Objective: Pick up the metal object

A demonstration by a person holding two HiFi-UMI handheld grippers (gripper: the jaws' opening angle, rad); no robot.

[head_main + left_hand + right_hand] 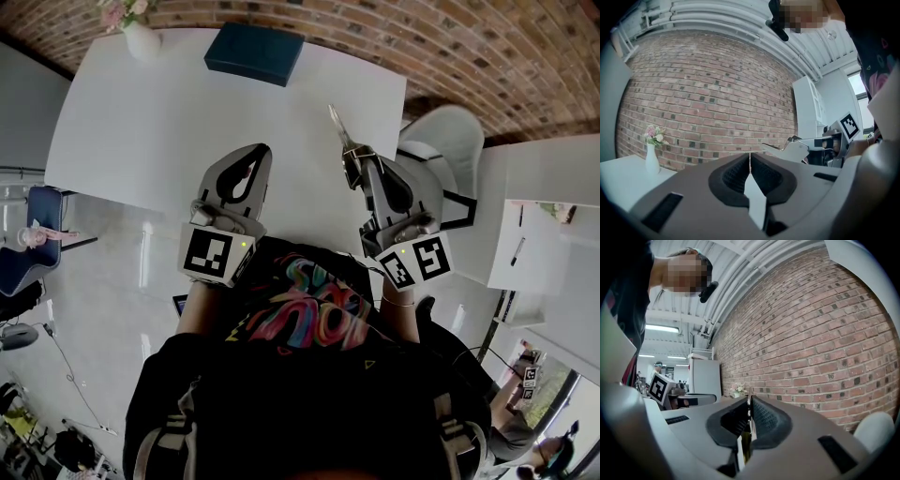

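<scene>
A thin, pointed metal object (339, 131) sticks out forward from my right gripper (357, 159), which is shut on it above the near right part of the white table (141, 131). In the right gripper view a sliver of the metal object (749, 403) shows clamped between the dark pads. My left gripper (257, 153) is held level beside it, about a hand's width to the left, with its jaws closed and nothing between them. In the left gripper view its jaws meet in a thin line at the left gripper's tip (750, 158), and the right gripper (806, 149) shows off to the right.
A dark teal box (255, 52) lies at the table's far edge, and a white vase with pink flowers (139, 36) stands at the far left corner. A white chair (452, 141) stands to the right of the table. A brick wall (708, 98) runs behind.
</scene>
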